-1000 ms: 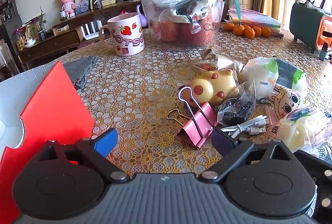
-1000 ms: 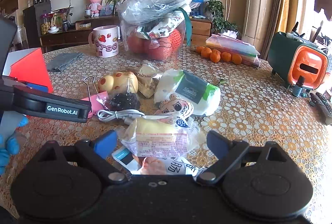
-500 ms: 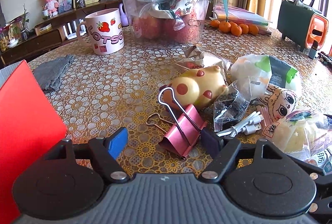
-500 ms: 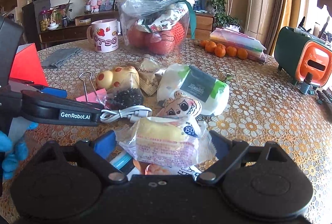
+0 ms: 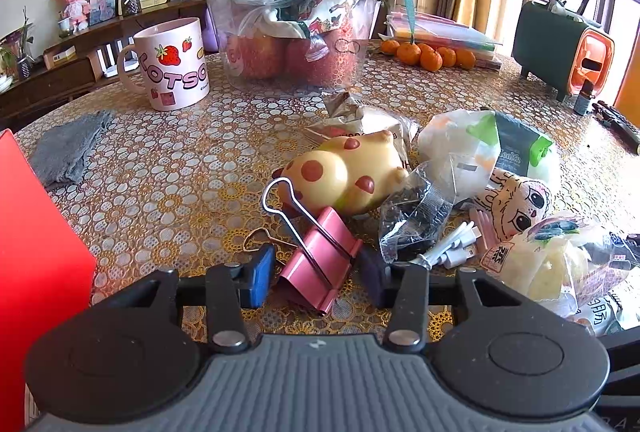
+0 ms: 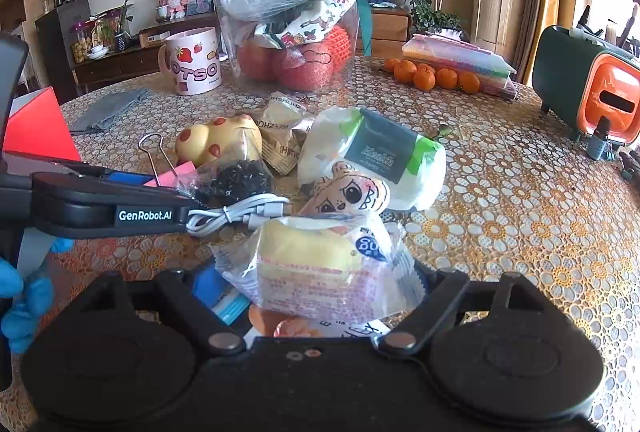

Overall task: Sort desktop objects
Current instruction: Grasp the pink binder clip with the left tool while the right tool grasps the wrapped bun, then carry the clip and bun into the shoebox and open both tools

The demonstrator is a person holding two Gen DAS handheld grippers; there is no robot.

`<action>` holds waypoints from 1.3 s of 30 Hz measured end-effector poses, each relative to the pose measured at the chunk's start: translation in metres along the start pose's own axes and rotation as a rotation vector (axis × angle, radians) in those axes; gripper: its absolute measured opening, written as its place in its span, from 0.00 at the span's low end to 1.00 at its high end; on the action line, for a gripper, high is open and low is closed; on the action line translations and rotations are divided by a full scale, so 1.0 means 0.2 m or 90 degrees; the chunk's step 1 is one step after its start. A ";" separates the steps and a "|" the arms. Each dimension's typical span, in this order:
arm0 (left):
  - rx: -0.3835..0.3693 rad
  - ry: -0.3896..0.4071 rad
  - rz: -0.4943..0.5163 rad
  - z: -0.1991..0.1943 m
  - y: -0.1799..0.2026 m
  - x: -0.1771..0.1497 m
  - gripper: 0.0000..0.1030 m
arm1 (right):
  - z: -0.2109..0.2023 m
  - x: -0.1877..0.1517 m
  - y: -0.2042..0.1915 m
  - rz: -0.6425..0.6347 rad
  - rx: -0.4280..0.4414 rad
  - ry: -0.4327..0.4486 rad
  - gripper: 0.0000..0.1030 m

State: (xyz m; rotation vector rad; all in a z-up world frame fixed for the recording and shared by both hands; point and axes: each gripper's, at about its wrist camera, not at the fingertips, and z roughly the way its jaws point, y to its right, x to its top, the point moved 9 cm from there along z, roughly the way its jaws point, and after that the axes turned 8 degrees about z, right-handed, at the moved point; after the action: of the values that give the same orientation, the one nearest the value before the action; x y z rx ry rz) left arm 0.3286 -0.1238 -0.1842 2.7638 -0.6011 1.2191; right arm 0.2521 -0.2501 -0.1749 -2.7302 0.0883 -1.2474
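A pink binder clip [image 5: 320, 256] lies on its side between the left tool's [image 5: 316, 274] fingers; a wrapped yellow bun [image 6: 316, 264] sits between the right tool's [image 6: 316, 288].

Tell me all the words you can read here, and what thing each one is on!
"LOTSO": on the pink strawberry mug.
"GenRobot.AI": on the side of the left gripper.
"80": on the wrapped yellow bun.
Partial upside-down letters, "HOSHI": on the crinkled snack packet.
The green tissue pack's label and the wrappers' other print are too blurred to read.
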 end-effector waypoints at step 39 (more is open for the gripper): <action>-0.022 0.015 -0.062 -0.54 -0.02 0.00 0.29 | -0.37 0.09 -0.12 0.005 0.034 0.017 0.69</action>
State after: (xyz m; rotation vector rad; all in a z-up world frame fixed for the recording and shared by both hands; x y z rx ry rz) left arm 0.2543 -0.0976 -0.1099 2.7107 -0.4753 1.2072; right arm 0.2075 -0.2362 -0.1090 -2.6667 0.0674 -1.2652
